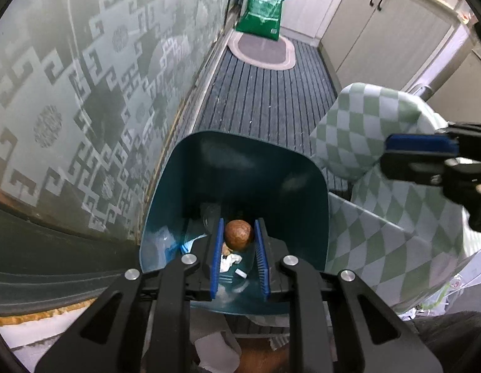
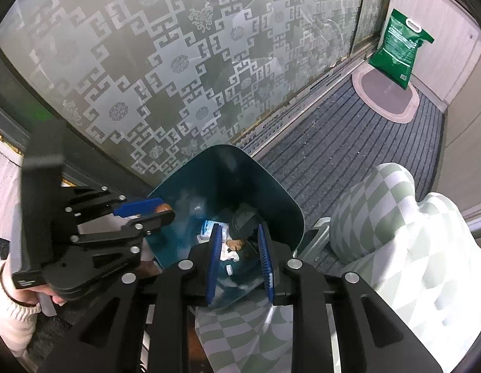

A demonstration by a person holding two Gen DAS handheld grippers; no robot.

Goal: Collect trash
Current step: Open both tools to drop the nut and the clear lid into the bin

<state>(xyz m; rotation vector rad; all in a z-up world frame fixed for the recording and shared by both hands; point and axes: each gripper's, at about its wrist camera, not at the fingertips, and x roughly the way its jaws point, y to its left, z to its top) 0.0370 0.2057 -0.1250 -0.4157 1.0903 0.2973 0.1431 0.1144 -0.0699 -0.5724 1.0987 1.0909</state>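
Observation:
A teal waste bin (image 1: 240,146) stands open on the floor below both grippers. My left gripper (image 1: 239,223) is shut on a round brown fruit-like ball (image 1: 238,234) and holds it above the bin's mouth. Crumpled white paper (image 1: 229,261) and small scraps lie on the bin's bottom. In the right wrist view my right gripper (image 2: 239,230) hangs over the same bin (image 2: 228,168), its blue pads apart with nothing between them. Under it lie white paper (image 2: 229,255), a brown scrap (image 2: 235,244) and a blue-white packet (image 2: 207,228). The left gripper (image 2: 167,209) with the ball (image 2: 164,207) shows at the bin's left rim.
A patterned frosted glass door (image 1: 85,93) runs along the left. A chair with green-and-white chequered cushions (image 1: 364,130) crowds the bin's right side. A striped grey carpet (image 1: 271,99) leads to an oval mat (image 1: 262,49) and a green bag (image 1: 265,6). Pale cabinets (image 1: 380,31) line the right.

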